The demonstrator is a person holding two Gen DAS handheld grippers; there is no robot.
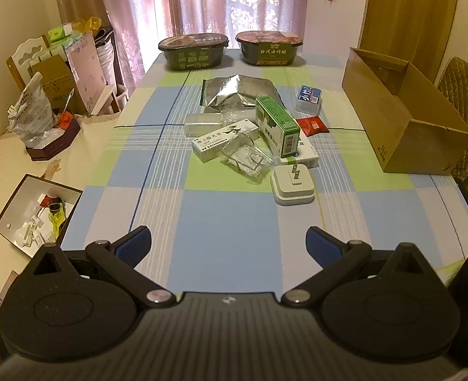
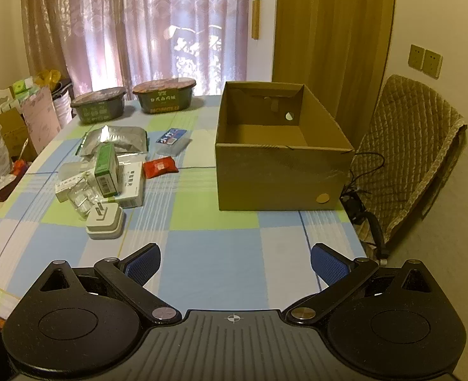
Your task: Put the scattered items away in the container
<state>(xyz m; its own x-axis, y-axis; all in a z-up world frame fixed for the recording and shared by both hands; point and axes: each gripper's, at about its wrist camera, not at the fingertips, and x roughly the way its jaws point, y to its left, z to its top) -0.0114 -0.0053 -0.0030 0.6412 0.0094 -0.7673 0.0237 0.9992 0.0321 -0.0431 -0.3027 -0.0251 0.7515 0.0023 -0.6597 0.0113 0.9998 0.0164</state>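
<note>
On the table: scattered items (image 1: 253,133) piled mid-cloth, well left of the cardboard box (image 2: 281,155), which looks empty.
Grippers: left gripper (image 1: 229,244) and right gripper (image 2: 235,262) both spread wide, holding nothing, hovering short of the pile.
Step advice: probably begin with the white charger (image 1: 292,184), nearest and clear; avoid snagging the clear plastic pack (image 1: 246,158).
Surface: checked tablecloth (image 1: 221,222), flat.
Room: curtains (image 2: 138,31) behind; padded chair (image 2: 405,146) beside box.

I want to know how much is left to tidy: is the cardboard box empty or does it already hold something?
Empty as far as visible: the cardboard box stands open-topped, showing bare floor; the near corner is hidden.
</note>
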